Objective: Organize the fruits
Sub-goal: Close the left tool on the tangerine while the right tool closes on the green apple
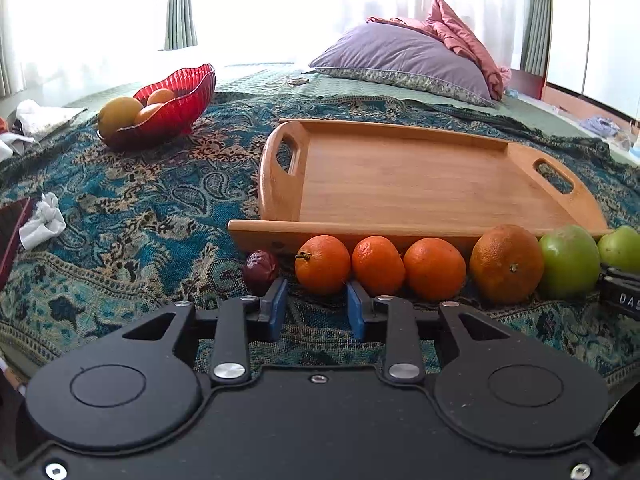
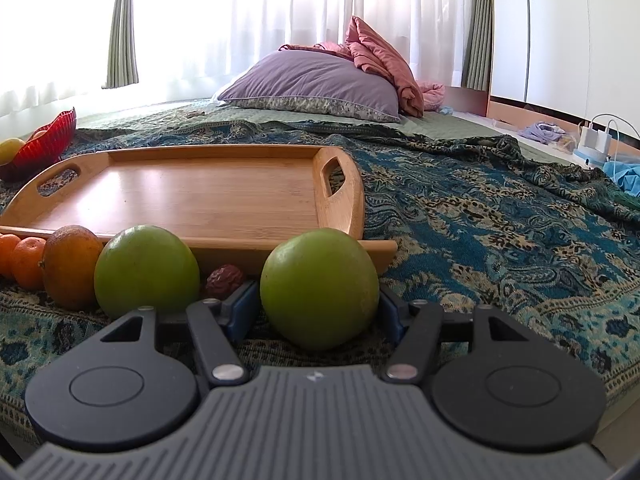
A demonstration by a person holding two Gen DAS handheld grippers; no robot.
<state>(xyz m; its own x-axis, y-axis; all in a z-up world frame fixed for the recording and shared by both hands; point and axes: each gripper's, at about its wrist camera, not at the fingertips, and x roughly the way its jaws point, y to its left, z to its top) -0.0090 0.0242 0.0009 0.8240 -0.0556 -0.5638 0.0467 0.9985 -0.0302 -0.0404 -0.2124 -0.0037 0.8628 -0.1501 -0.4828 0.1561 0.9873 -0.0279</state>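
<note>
A wooden tray [image 1: 400,184] lies on the patterned blanket with nothing in it. Along its near rim runs a row of fruit: a dark wrinkled fruit [image 1: 260,268], three mandarins [image 1: 378,266], a larger orange [image 1: 506,264] and two green apples [image 1: 570,262]. My left gripper [image 1: 317,306] stands open just short of the leftmost mandarin [image 1: 322,264], nothing between its blue pads. In the right wrist view my right gripper [image 2: 318,312] is shut on the right-hand green apple [image 2: 320,288], its pads against both sides. The other apple [image 2: 146,272] sits to its left.
A red bowl [image 1: 176,96] with orange and yellow fruit stands at the back left of the blanket. A crumpled tissue [image 1: 44,220] lies at the left. A purple pillow [image 2: 312,84] and pink quilt lie behind the tray [image 2: 192,196]. Chargers [image 2: 596,140] sit far right.
</note>
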